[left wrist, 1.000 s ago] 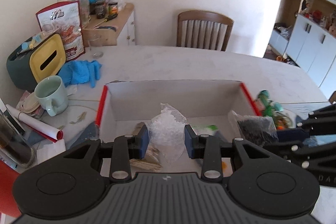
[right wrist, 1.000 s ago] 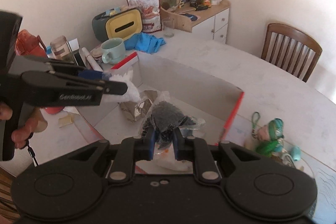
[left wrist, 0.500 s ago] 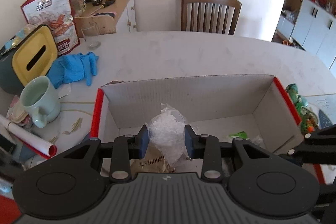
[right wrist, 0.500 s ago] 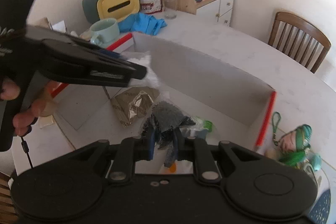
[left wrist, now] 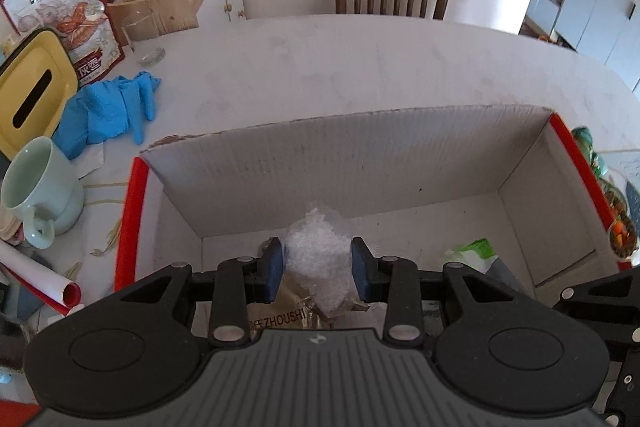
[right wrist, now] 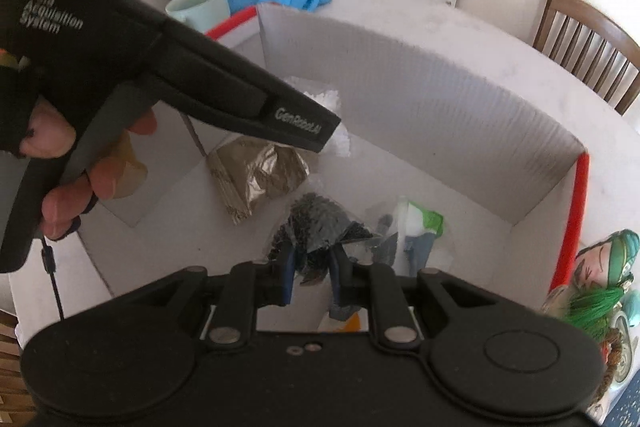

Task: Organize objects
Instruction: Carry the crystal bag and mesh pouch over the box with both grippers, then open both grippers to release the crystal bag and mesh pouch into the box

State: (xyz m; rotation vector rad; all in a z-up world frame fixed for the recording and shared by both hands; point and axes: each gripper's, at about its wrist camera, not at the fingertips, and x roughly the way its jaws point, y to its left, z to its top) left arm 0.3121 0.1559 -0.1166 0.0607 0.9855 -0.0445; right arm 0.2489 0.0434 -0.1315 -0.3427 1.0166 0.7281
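A clear bag of white crystals (left wrist: 318, 251) hung pinched between the pads of the left gripper (left wrist: 317, 269), just above the floor of the open cardboard box (left wrist: 360, 167). The right gripper (right wrist: 311, 275) was clamped narrow on a clear bag of dark granules (right wrist: 320, 223), also inside the box, beside a brown foil packet (right wrist: 256, 175) and a green-and-white packet (right wrist: 420, 223). Both bags were thin and slack; a release from too high might let them tip over or burst. The two grippers worked near each other and could collide.
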